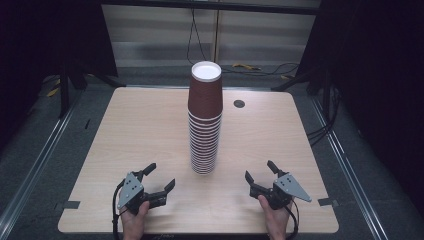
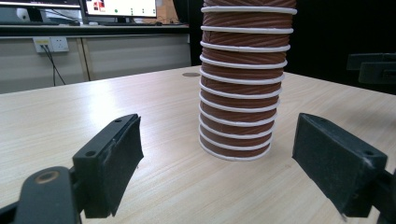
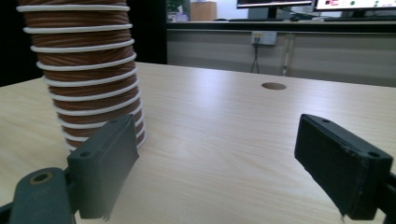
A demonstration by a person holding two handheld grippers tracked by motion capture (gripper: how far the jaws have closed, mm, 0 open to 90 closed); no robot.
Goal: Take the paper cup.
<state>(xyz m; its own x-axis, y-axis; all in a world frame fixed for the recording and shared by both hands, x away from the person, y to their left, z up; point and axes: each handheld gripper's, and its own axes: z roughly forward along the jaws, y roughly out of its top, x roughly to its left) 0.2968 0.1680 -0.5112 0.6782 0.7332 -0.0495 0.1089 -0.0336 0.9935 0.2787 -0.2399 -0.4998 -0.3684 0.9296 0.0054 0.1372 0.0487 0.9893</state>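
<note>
A tall stack of brown ribbed paper cups [image 1: 205, 120] with white rims stands upright in the middle of the wooden table [image 1: 135, 130]. My left gripper [image 1: 161, 175] rests near the front edge, left of the stack, jaws apart and empty. My right gripper [image 1: 259, 169] mirrors it on the right, also open and empty. In the left gripper view the stack [image 2: 240, 79] rises just beyond the spread jaws of the left gripper [image 2: 219, 128]. In the right gripper view the stack [image 3: 84, 70] stands at the left, behind the left jaw of the right gripper [image 3: 217, 128].
A round cable hole [image 1: 239, 103] lies in the table behind the stack. Cables [image 1: 250, 67] run over the floor past the far edge. Dark curtains flank both sides. A wall with sockets [image 2: 51, 44] and monitors stands beyond the table.
</note>
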